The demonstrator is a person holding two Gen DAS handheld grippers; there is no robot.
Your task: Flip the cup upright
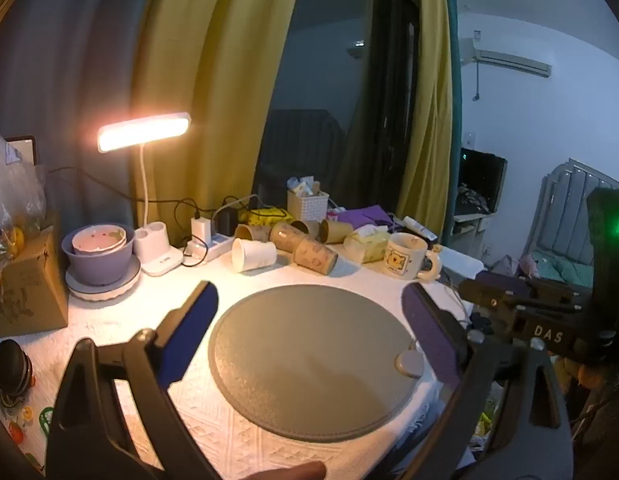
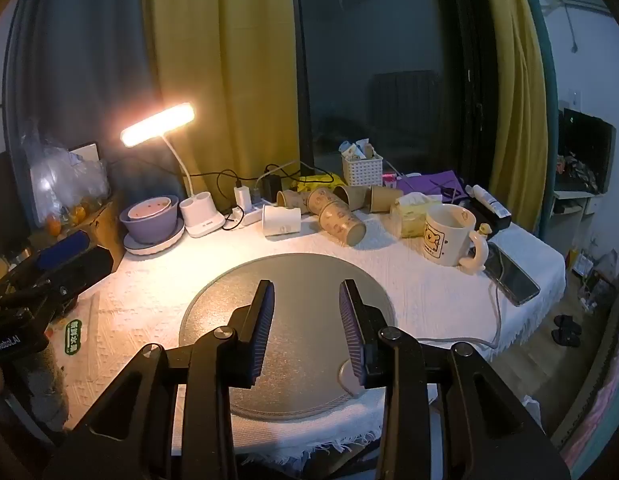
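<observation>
Several paper cups lie on their sides at the back of the table: a white cup [image 1: 253,255] [image 2: 281,220] and brown printed cups [image 1: 314,256] [image 2: 342,225] behind and beside it. My left gripper [image 1: 309,300] is open wide and empty above the round grey mat [image 1: 309,360]. My right gripper [image 2: 306,294] is open and empty over the same mat [image 2: 301,276]. Both are well short of the cups. The right gripper's body shows at the right of the left wrist view [image 1: 549,320].
A bear mug [image 1: 407,256] [image 2: 449,236] stands upright at the right. A lit desk lamp [image 1: 143,132], purple bowls [image 1: 99,252], a power strip [image 1: 209,246], a tissue pack [image 2: 413,216], a white basket [image 2: 362,170] and a phone [image 2: 513,278] crowd the back and right edge.
</observation>
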